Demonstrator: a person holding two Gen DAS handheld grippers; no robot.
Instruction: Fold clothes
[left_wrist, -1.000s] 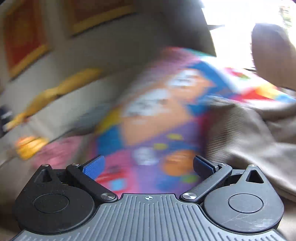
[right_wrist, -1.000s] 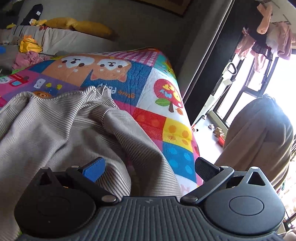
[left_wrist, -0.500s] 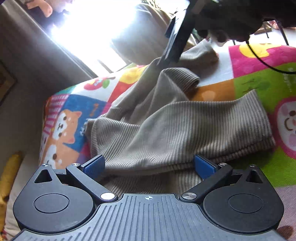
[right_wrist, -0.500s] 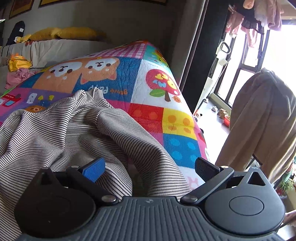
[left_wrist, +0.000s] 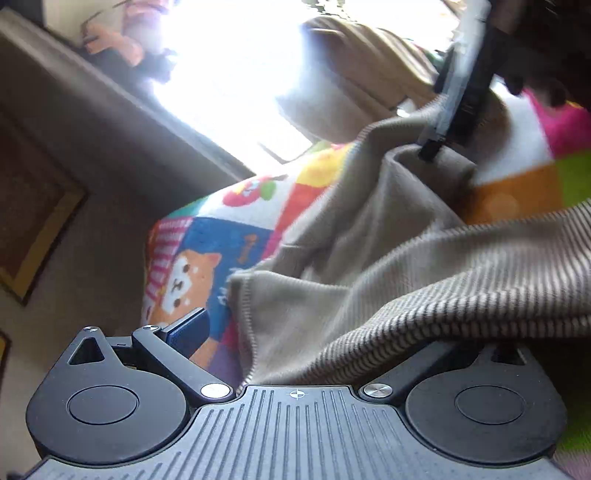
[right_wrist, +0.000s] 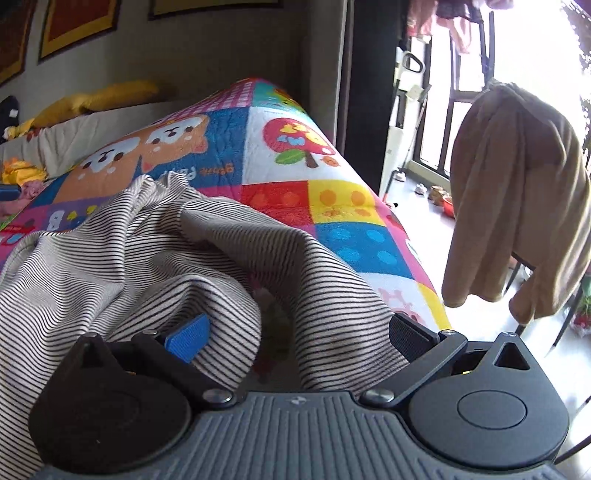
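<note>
Striped shirt (right_wrist: 155, 258) lies bunched near the patchwork quilt's (right_wrist: 332, 206) edge. Both the left gripper (left_wrist: 314, 332) and right gripper (right_wrist: 295, 332) are spread, fabric between the fingers, nothing clamped.

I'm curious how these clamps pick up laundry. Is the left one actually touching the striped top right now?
Touching. In the left wrist view the striped top drapes over the left gripper, covering one finger and running down onto its ribbed body.
</note>
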